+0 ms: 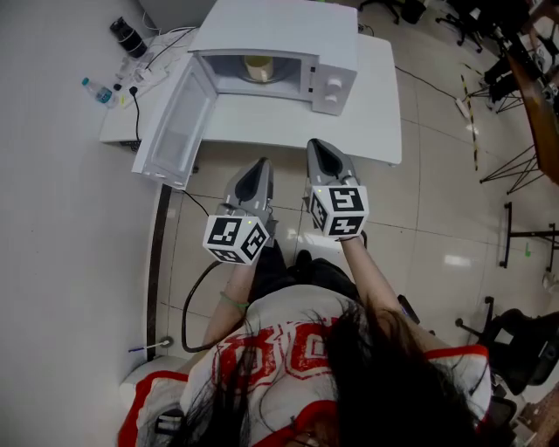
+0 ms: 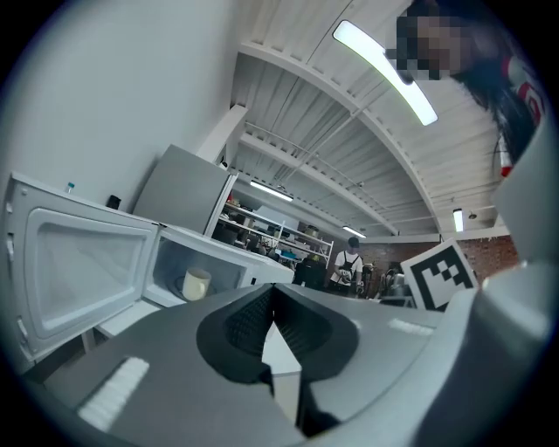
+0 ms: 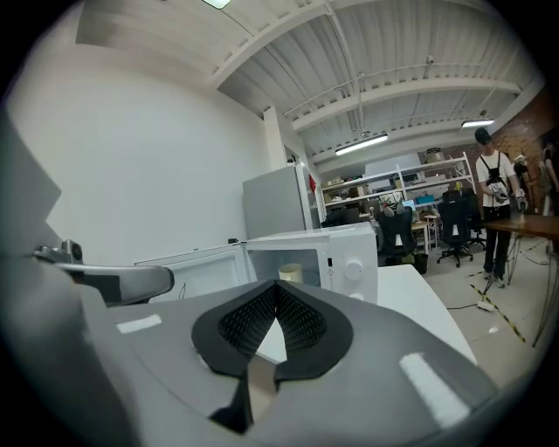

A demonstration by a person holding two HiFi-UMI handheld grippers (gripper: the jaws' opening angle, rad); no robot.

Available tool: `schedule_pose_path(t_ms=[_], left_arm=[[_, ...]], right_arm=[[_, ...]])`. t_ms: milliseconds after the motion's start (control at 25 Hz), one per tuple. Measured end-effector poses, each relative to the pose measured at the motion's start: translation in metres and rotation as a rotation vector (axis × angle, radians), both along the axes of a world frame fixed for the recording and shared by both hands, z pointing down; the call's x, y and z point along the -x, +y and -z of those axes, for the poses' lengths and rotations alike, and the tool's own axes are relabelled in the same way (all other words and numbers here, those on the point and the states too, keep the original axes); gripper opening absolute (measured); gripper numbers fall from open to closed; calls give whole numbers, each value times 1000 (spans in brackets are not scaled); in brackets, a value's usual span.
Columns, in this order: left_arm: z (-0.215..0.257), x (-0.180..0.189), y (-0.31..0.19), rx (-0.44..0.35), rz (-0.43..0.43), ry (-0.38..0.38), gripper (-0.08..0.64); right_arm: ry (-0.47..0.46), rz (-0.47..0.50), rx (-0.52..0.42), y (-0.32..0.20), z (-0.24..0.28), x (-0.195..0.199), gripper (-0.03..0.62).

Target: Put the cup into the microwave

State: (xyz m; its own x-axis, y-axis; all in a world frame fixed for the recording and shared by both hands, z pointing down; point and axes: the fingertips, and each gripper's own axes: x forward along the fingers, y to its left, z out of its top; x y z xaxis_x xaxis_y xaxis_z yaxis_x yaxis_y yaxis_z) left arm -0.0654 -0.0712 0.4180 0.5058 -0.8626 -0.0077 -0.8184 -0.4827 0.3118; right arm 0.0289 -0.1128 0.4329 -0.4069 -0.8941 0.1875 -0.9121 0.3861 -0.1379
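Observation:
A cream cup [image 1: 258,68] stands inside the white microwave [image 1: 271,24], whose door [image 1: 175,122] hangs wide open to the left. The microwave sits on a white table [image 1: 371,122]. Both grippers are held side by side in front of the table, short of its near edge and touching nothing. My left gripper [image 1: 259,164] is shut and empty; its view shows the closed jaws [image 2: 272,290], with the cup [image 2: 196,283] in the oven beyond. My right gripper [image 1: 318,145] is also shut with nothing between its fingers; in its view [image 3: 278,286] the cup [image 3: 290,272] shows just past the tips.
A small bottle [image 1: 96,91], a dark object [image 1: 129,37] and cables lie at the table's left end by the wall. A black cable runs over the tiled floor. Office chairs and stands [image 1: 515,253] crowd the right. A person [image 3: 496,188] stands far off.

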Motion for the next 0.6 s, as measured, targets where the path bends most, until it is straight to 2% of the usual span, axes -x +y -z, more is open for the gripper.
schedule_pose_path(t_ms=[280,600], left_arm=[[-6,-16,17,16,30,-20,-11],[0,-25,15,0,3,-46,-11]], right_arm=[[-11,75,2,36,7,-5,2],[-61,109,28,57,7,3,2]])
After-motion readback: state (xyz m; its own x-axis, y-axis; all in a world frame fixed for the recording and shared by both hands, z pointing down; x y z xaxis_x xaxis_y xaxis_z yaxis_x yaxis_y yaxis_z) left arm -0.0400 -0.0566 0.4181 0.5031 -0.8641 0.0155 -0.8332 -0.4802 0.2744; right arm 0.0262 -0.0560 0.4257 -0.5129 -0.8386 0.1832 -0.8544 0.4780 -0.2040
